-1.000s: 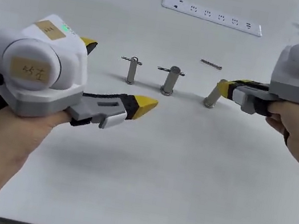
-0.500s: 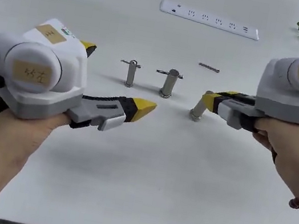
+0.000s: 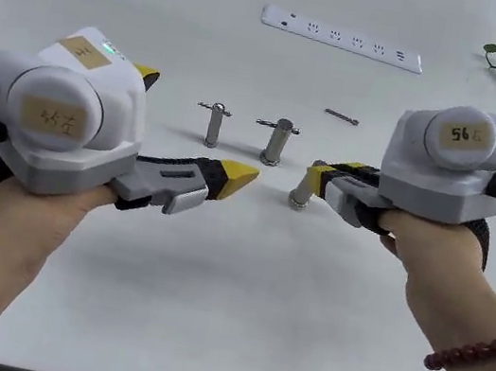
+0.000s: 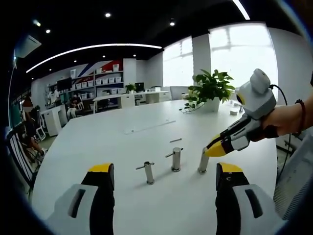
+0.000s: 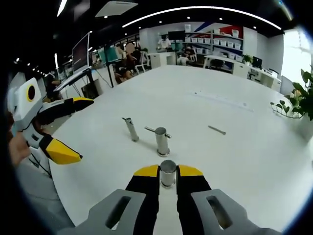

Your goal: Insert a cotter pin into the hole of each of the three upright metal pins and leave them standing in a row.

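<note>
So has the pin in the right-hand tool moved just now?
Yes. The right gripper has carried the third pin leftward, much closer to the middle pin, which stays put on the table.

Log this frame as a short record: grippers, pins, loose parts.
left gripper: open, empty
right gripper: shut on third grey metal pin, tilted, no cotter pin in it
left grey metal pin: upright, cotter pin through
middle grey metal pin: upright, cotter pin through
loose thin cotter pin: lying on white table, behind the row

Open-plan office: desks (image 4: 122, 100), storage shelves (image 4: 105, 73), ceiling spotlights (image 4: 107, 15)
</note>
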A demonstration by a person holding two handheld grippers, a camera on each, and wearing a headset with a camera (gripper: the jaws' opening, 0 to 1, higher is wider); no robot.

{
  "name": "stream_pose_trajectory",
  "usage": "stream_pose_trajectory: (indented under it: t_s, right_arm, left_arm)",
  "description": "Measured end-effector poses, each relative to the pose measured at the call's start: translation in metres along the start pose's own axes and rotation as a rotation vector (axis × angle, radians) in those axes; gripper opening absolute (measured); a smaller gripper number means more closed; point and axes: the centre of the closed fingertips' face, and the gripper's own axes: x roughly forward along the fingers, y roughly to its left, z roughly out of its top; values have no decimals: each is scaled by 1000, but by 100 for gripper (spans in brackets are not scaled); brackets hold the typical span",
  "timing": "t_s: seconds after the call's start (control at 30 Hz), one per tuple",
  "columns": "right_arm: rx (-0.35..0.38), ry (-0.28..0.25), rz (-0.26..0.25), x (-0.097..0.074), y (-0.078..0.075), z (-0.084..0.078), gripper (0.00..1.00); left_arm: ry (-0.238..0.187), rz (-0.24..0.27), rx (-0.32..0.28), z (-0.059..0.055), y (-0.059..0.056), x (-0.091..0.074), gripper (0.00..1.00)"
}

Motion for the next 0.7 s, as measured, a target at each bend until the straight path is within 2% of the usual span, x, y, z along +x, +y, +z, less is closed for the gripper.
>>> stream_pose_trajectory:
  t_s: [0.2, 0.6, 0.7]
  right_arm:
    - [9, 9, -2, 3, 6, -5, 6]
    - [8, 0, -14, 3, 10, -8, 6]
    - [36, -3, -24, 3, 9, -8, 7]
  left_arm:
    - [-15, -4, -8, 3, -1, 0, 84]
    - [5, 6, -8, -1, 2, -1, 85]
    - [14, 5, -6, -3, 2, -1, 85]
